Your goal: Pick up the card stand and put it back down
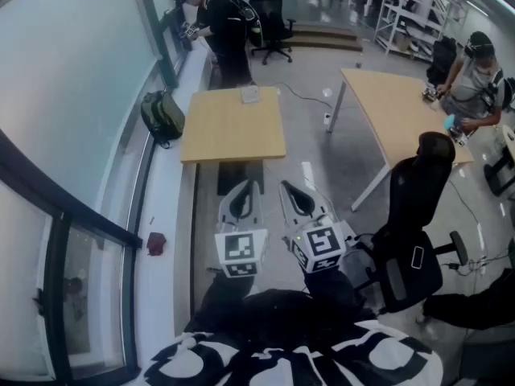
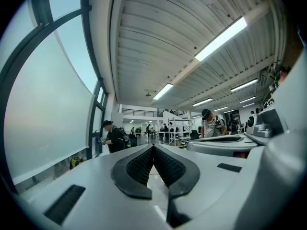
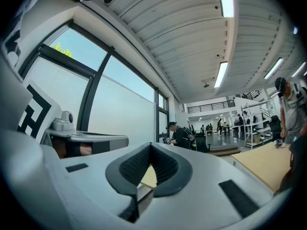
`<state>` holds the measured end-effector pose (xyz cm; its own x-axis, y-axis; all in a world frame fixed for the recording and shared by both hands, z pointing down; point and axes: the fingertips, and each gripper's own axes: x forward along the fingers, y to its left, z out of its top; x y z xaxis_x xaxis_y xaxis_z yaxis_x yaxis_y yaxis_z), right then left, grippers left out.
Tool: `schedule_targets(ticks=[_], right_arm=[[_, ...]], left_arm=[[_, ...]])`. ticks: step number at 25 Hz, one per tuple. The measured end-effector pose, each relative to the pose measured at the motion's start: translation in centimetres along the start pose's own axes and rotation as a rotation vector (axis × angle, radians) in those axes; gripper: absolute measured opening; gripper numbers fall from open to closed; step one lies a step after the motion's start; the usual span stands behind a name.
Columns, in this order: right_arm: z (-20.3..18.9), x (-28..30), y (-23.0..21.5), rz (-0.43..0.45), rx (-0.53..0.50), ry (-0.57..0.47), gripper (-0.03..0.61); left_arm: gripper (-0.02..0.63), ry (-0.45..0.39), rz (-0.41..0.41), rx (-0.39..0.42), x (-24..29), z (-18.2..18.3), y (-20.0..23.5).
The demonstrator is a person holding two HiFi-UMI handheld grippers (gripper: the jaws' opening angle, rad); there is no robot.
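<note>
Wooden tabletop (image 1: 229, 131) ahead | card stand (image 1: 250, 94): small pale item near its far edge, well apart from me | my left tongs (image 2: 153, 150), right tongs (image 3: 150, 147): both closed together, empty | handling: probably light, stiff; pinch across its base.

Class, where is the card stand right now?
In the head view, what looks like the card stand sits near the far edge of the wooden table straight ahead, to the right of the green backpack.
</note>
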<state>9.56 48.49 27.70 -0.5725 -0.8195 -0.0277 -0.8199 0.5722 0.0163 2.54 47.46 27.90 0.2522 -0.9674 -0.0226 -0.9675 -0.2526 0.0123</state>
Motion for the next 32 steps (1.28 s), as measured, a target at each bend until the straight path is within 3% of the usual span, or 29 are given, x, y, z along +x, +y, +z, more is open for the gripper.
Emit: schedule_targets(ticks=[13,23,32], right_arm=[[-1.3,2.5,1.4,-0.042,0.025,0.029,0.018],[-2.6,7.1,6.1,-0.034,0.033,0.029,0.018],[-4.3,8.5,6.5,-0.029,0.046,0.087,0.018]], left_arm=[[0.003,-0.027,0.018,-0.029,-0.3,0.0,4.2],[0.003,-0.028,0.019,0.003,-1.5,-0.8,10.2],[0.003,0.024,0.029,-0.116,-0.2,-3.9,12.4]])
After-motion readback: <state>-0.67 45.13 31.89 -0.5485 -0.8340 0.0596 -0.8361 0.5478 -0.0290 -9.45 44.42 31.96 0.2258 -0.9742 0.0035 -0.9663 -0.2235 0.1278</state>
